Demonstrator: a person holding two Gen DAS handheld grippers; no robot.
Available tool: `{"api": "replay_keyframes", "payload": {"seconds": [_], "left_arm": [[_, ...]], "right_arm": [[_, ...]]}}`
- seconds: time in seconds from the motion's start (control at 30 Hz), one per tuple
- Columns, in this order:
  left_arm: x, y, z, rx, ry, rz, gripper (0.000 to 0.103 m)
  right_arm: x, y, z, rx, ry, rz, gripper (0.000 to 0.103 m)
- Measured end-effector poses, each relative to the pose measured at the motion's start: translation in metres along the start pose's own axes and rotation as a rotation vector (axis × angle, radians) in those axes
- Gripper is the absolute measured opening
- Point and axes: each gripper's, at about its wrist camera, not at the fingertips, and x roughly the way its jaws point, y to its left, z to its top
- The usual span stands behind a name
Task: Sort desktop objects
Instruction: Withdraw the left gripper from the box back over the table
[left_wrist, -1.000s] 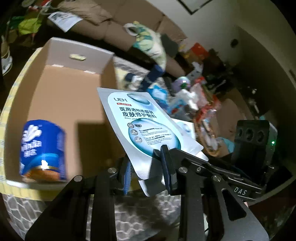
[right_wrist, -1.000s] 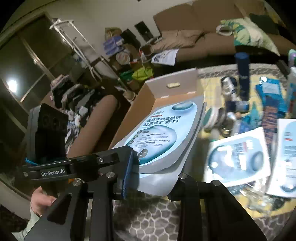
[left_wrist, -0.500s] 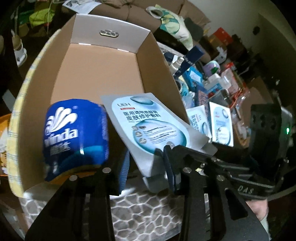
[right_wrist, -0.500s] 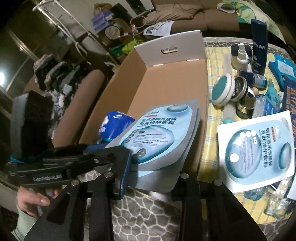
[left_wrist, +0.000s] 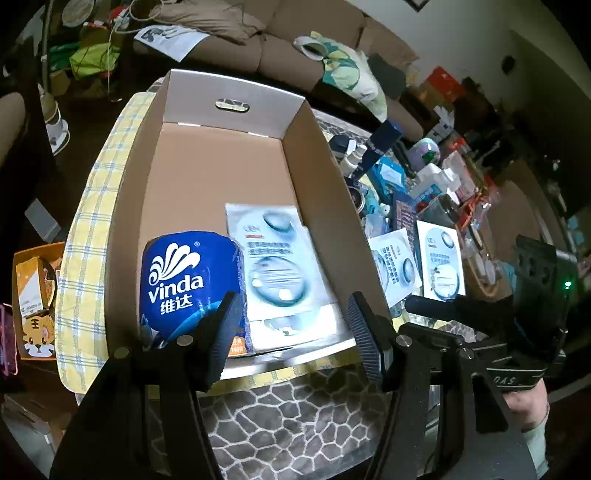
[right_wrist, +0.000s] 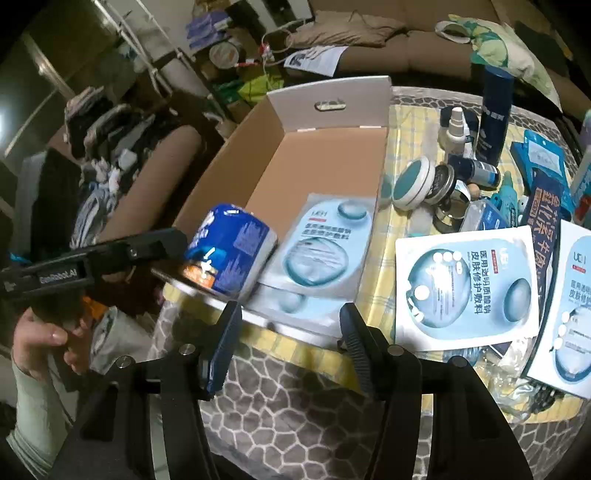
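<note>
An open cardboard box (left_wrist: 221, 177) (right_wrist: 306, 155) stands on the yellow checked cloth. A blue Vinda tissue roll (left_wrist: 188, 284) (right_wrist: 229, 254) lies in its near left corner. Beside the roll, two pale blue face mask packets (left_wrist: 277, 266) (right_wrist: 321, 247) lie overlapped on the box floor, free of both grippers. My left gripper (left_wrist: 291, 314) hangs over the box's near edge with its jaws opening and nothing between them. My right gripper (right_wrist: 290, 317) hovers at the same edge, jaws opening too and empty. Two more mask packets (right_wrist: 465, 288) (left_wrist: 443, 262) lie on the cloth right of the box.
Bottles, a tall dark blue can (right_wrist: 495, 110), a round teal-lidded jar (right_wrist: 410, 181) and blue pouches crowd the cloth right of the box. A sofa (left_wrist: 295, 37) runs behind. A small tiger-print carton (left_wrist: 33, 306) sits low at the left. A person's hand (right_wrist: 44, 339) grips the left tool.
Both grippers opened and let go of the mask packets, which dropped flat into the box beside the roll. Both views tipped downward toward the box.
</note>
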Motion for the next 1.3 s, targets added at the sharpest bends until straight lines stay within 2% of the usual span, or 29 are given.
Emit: {"api": "replay_keyframes", "payload": {"seconds": [0.23, 0.3, 0.5, 0.57, 0.67, 0.87, 0.93, 1.07, 1.3], "left_arm": [[0.011, 0.002, 0.015, 0.015, 0.023, 0.010, 0.060], [0.015, 0.000, 0.027, 0.040, 0.030, 0.030, 0.074], [0.052, -0.019, 0.089, 0.160, 0.105, 0.122, 0.090], [0.078, -0.025, 0.107, 0.207, 0.160, 0.146, 0.090], [0.122, -0.023, 0.128, 0.211, 0.227, 0.153, 0.090], [0.196, -0.009, 0.147, 0.220, 0.322, 0.192, 0.090], [0.214, -0.003, 0.151, 0.211, 0.346, 0.241, 0.090], [0.240, 0.012, 0.159, 0.196, 0.370, 0.396, 0.090], [0.260, 0.009, 0.149, 0.247, 0.390, 0.491, 0.089]], "right_arm": [[0.000, -0.001, 0.005, 0.013, -0.015, 0.016, 0.058], [-0.002, -0.004, 0.007, 0.011, -0.020, 0.011, 0.060], [-0.019, -0.019, 0.019, 0.000, -0.065, -0.018, 0.071], [-0.025, -0.024, 0.022, -0.009, -0.079, -0.030, 0.074], [-0.030, -0.036, 0.024, -0.009, -0.094, -0.040, 0.075], [-0.035, -0.066, 0.019, 0.018, -0.122, -0.038, 0.075], [-0.035, -0.076, 0.017, 0.029, -0.127, -0.044, 0.075], [-0.032, -0.098, 0.015, 0.066, -0.140, -0.051, 0.076], [-0.022, -0.118, 0.011, 0.087, -0.136, -0.087, 0.079]]}}
